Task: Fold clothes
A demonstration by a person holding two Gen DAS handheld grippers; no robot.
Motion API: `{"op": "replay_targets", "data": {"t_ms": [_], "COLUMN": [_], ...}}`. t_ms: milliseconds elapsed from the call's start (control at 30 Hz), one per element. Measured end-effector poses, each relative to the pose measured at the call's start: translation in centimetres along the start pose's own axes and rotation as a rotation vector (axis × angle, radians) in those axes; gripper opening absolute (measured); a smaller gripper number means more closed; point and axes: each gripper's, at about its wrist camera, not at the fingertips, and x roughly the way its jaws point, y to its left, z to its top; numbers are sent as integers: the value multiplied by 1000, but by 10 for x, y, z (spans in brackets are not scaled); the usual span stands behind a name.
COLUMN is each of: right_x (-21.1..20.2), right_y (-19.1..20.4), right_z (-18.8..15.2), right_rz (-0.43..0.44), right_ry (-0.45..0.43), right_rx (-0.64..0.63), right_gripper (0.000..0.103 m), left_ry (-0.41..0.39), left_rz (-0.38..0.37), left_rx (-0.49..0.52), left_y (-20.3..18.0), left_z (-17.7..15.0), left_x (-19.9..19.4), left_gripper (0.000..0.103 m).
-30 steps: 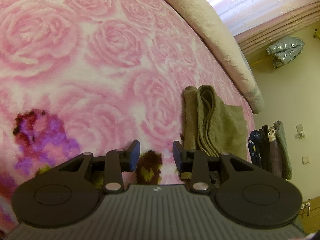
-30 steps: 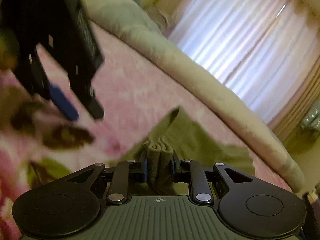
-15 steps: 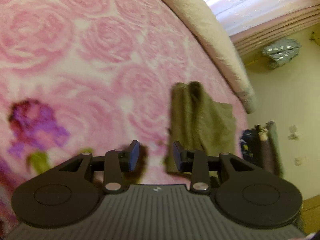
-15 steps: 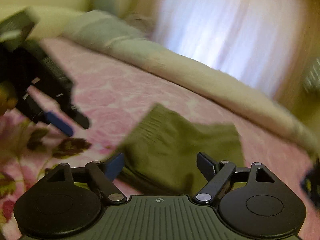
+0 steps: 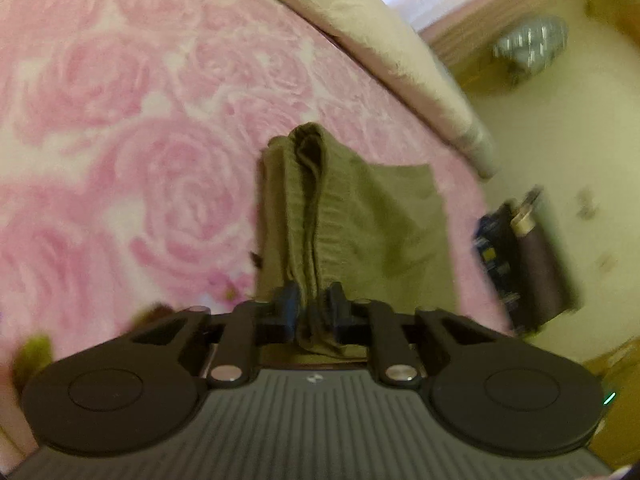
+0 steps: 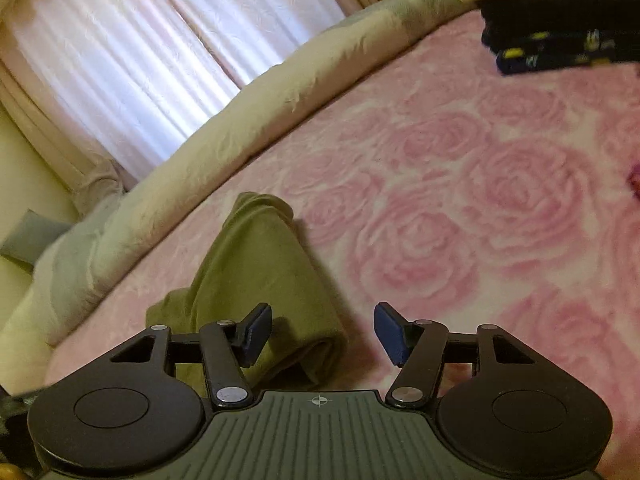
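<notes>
Both grippers at folded olive-green knit garment [image 5: 352,216]: left gripper [image 5: 311,308] fingers closing on its thick edge; right gripper [image 6: 320,332] fingers apart, closing, empty. Next I'd grasp the edge beside them.

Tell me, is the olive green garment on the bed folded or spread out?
Folded: the olive garment lies as a compact stack of layered edges on the pink rose blanket.
</notes>
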Motion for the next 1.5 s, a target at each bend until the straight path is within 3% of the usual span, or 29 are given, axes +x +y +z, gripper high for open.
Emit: {"op": "replay_targets", "data": {"t_ms": [133, 233, 433, 633, 700, 733, 833, 900, 1067, 1167, 1300, 1333, 1500], "right_x": [14, 14, 8, 19, 13, 9, 2, 6, 2, -3, -3, -2, 2], "right_y": [-13, -19, -20, -23, -21, -17, -9, -11, -17, -19, -19, -19, -17], "right_z": [-5, 3, 20, 17, 16, 16, 16, 15, 13, 14, 11, 10, 5], "right_rz": [3, 27, 76, 54, 34, 16, -8, -20, -17, -6, 5, 5, -8], "right_ry": [57, 79, 74, 82, 46, 20, -20, 1, 2, -1, 14, 18, 46], "right_rx": [45, 59, 70, 102, 91, 64, -3, -1, 31, 44, 72, 72, 57], "right_gripper": [52, 52, 52, 52, 52, 52, 52, 52, 52, 52, 52, 52, 52], "left_ry": [2, 2, -94, -123, -139, -135, -82, -53, -70, -43, -2, 10, -36], "left_rz": [-12, 5, -12, 8, 19, 36, 135, 142, -11, -66, -74, -76, -70], "left_rx": [13, 33, -35, 95, 161, 200, 297, 252, 12, -58, -44, -36, 23], "left_y": [7, 7, 12, -14, -25, -30, -38, -29, 0, 9, 6, 6, 7], "left_z": [0, 6, 37, 58, 64, 66, 66, 64, 68, 67, 60, 59, 64], "left_x": [-2, -9, -16, 4, 9, 14, 38, 49, 29, 22, 27, 29, 19], "left_gripper": [15, 24, 31, 30, 23, 16, 12, 11, 10, 13, 14, 8, 2]}}
